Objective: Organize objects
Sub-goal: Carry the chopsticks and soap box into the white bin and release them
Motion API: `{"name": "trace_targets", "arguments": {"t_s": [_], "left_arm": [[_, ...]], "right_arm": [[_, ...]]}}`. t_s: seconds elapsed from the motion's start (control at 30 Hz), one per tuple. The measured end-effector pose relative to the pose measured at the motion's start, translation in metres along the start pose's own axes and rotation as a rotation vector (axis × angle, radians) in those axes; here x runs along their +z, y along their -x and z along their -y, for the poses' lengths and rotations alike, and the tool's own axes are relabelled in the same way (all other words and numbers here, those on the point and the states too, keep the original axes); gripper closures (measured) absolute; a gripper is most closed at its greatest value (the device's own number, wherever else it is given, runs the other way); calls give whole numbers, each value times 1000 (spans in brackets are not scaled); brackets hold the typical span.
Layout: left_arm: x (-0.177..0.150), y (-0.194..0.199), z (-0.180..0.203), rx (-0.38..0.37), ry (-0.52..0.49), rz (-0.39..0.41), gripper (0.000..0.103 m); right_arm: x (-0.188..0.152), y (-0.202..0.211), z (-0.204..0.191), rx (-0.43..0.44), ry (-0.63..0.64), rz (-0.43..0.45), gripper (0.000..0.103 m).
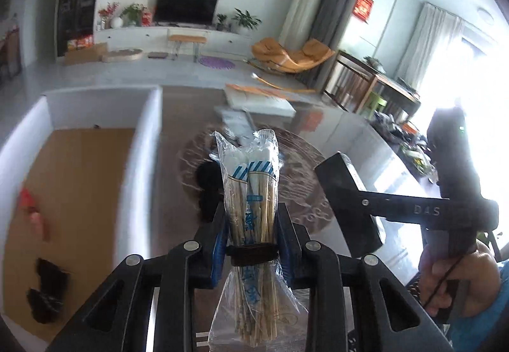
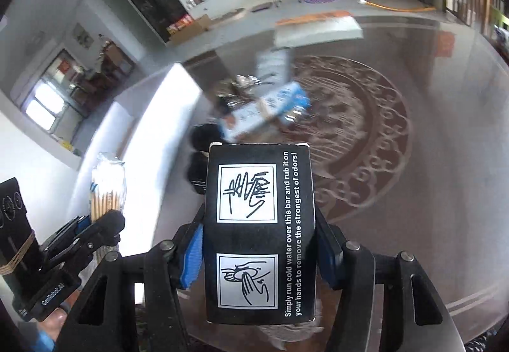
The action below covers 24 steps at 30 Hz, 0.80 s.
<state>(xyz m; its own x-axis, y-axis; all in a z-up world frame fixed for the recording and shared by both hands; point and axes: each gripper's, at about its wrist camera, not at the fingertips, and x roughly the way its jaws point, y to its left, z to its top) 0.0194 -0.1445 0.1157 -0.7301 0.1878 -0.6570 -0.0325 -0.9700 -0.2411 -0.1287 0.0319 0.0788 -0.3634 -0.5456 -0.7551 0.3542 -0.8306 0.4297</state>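
**Both tools loaded above the desk**

The left tool is clamped on a clear packet of wooden skewers, held upright between its blue pads over the glossy patterned desk. The right tool grips a black box printed with hand-washing drawings and white text. To the left stands a white-walled bin with a brown floor, holding small red and dark items. A blurred blue-and-white carton lies on the desk beyond

Skewer pack left of box
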Motion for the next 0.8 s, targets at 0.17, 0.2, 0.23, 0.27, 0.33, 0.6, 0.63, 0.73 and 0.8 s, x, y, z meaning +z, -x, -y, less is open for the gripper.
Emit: {"name": "trace_targets", "arguments": {"t_s": [0.17, 0.2, 0.23, 0.27, 0.33, 0.6, 0.63, 0.73, 0.8], "left_arm": [[4, 36, -100, 278, 116, 6, 75], [2, 38, -118, 311, 149, -7, 75], [-2, 39, -137, 340, 182, -18, 75], [-6, 40, -154, 384, 206, -32, 75], [-15, 35, -176, 455, 218, -63, 74], [-38, 34, -214, 683, 325, -66, 21], [-37, 34, -211, 685, 324, -57, 21], [-30, 33, -193, 626, 322, -6, 21], [-24, 37, -168, 536, 310, 35, 21]], "right_arm": [[13, -33, -123, 208, 154, -30, 44], [13, -43, -145, 223, 195, -44, 44], [11, -54, -166, 231, 239, -55, 44], [8, -64, -184, 240, 274, -64, 44], [-2, -88, -215, 277, 324, -98, 44], [-30, -122, -229, 213, 357, -124, 30], [-29, -111, -218, 189, 360, -80, 22], [-25, -82, -177, 115, 340, 47, 11], [-24, -68, -135, 17, 314, 134, 9]]}}
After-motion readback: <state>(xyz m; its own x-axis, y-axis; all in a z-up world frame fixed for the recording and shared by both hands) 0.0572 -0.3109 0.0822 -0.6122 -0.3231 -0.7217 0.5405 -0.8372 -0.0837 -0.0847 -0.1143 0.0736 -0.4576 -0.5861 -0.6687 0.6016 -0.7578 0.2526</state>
